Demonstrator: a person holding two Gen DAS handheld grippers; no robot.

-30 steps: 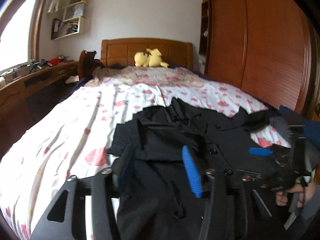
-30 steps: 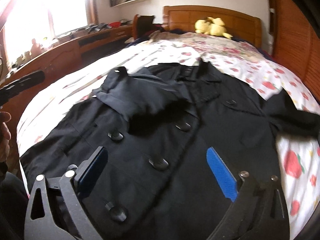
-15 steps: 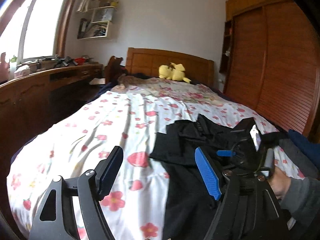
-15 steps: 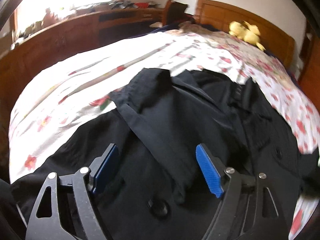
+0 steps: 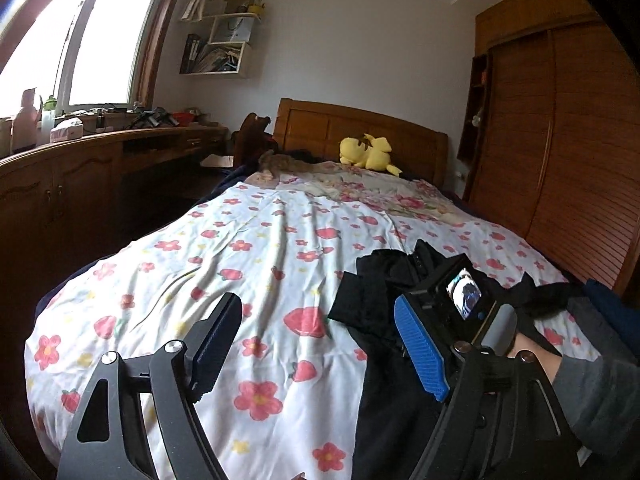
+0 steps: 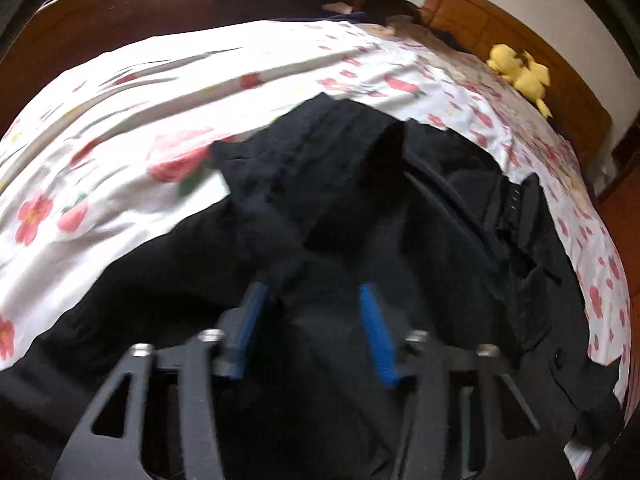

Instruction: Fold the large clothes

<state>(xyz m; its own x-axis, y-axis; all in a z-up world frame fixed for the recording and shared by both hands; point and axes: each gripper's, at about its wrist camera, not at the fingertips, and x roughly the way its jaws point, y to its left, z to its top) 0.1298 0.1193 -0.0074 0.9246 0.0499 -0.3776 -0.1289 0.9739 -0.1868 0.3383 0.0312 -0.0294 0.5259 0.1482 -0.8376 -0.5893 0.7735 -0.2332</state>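
Black buttoned coat [image 6: 460, 240]: lies flat on the bed's white flower-print sheet [image 5: 248, 248], toward the bed's right side, long axis running from the foot toward the brown wooden headboard [image 5: 360, 132], collar end farthest up. A folded flap of cloth lies across its upper part. Lower hem cut off by the frame. Left gripper [image 5: 320, 344]: jaws wide apart, just been opening, nothing between them, over bare sheet beside the coat's edge. Right gripper [image 6: 312, 320]: jaws just been closing, partly closed around a raised fold of the coat; contact blurred, grip uncertain. Yellow plush toy [image 5: 370, 154] at the headboard.
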